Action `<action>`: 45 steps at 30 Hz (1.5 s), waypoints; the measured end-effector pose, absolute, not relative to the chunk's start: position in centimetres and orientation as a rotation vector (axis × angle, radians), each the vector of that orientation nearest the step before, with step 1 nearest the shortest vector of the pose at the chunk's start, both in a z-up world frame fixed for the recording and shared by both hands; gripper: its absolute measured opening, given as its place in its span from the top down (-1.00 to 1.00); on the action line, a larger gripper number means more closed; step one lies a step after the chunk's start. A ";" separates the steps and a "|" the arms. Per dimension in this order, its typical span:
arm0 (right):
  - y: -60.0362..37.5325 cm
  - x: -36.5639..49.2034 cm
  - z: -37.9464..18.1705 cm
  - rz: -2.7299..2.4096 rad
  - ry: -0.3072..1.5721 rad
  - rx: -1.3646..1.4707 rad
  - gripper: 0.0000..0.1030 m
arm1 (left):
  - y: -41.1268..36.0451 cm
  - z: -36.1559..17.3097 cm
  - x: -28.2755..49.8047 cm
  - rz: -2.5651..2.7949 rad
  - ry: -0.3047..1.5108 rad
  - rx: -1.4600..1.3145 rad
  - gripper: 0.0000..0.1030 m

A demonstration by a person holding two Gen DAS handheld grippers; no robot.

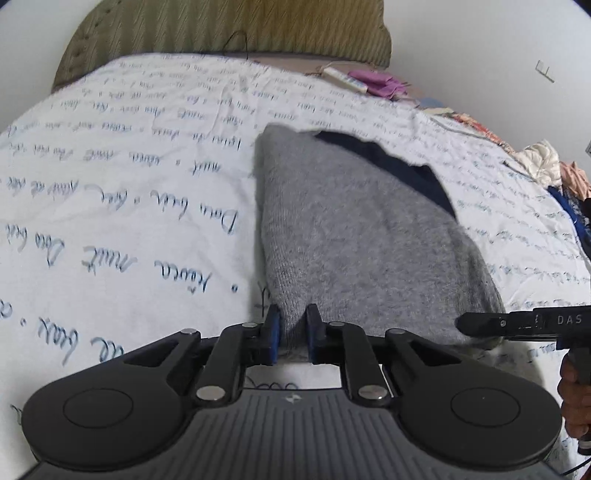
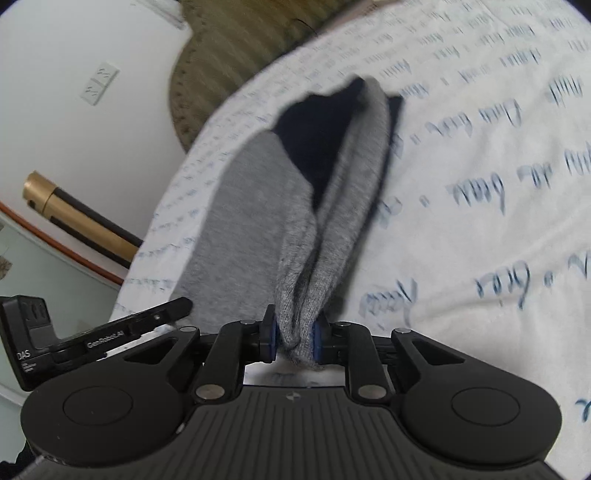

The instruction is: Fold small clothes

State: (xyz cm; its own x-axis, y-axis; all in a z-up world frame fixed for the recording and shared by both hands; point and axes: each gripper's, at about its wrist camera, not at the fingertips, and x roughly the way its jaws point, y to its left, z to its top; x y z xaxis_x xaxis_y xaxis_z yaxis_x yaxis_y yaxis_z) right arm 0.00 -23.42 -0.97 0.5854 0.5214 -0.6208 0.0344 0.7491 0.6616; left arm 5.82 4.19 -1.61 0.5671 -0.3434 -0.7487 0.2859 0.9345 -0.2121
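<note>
A small grey knit garment (image 1: 354,236) with a dark navy part (image 1: 391,162) at its far end lies on a white bedsheet with blue handwriting. My left gripper (image 1: 293,332) is shut on the garment's near left corner, with grey fabric pinched between its blue pads. In the right wrist view the same grey garment (image 2: 236,236) rises in a bunched fold toward my right gripper (image 2: 294,334), which is shut on its near edge. The right gripper's finger (image 1: 491,325) shows at the garment's near right corner in the left wrist view. The left gripper's finger (image 2: 147,319) shows at the left in the right wrist view.
The white sheet (image 1: 129,192) spreads wide to the left of the garment. An olive headboard (image 1: 221,33) stands at the far end. A purple cloth (image 1: 376,79) and a heap of clothes (image 1: 550,166) lie at the bed's right edge. A gold and black pole (image 2: 77,218) leans beside the bed.
</note>
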 end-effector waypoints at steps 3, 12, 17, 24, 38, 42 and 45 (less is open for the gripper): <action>-23.6 -0.6 -1.9 0.285 0.885 0.715 0.27 | 4.4 -1.8 5.4 -0.367 0.870 -0.072 0.68; -18.8 -6.5 2.7 0.066 0.786 0.265 -0.57 | 3.7 -1.7 -0.5 -0.304 0.714 0.072 -0.09; -16.6 -7.1 1.0 -0.024 0.819 0.185 -0.65 | 1.8 -4.3 -1.9 -0.268 0.686 0.144 -0.17; -13.2 -6.7 -1.1 -0.083 0.809 0.069 -0.99 | 1.5 -5.1 -2.1 -0.218 0.665 0.183 -0.54; -12.3 -7.3 -1.8 -0.144 0.733 0.073 -1.00 | 1.9 -5.7 -2.1 -0.238 0.667 0.109 -0.73; -12.2 -7.3 -1.8 -0.145 0.728 0.075 -1.00 | 1.8 -5.7 -2.2 -0.232 0.662 0.119 -0.74; -12.2 -7.4 -1.9 -0.147 0.724 0.078 -1.00 | 1.9 -5.7 -2.1 -0.233 0.663 0.113 -0.74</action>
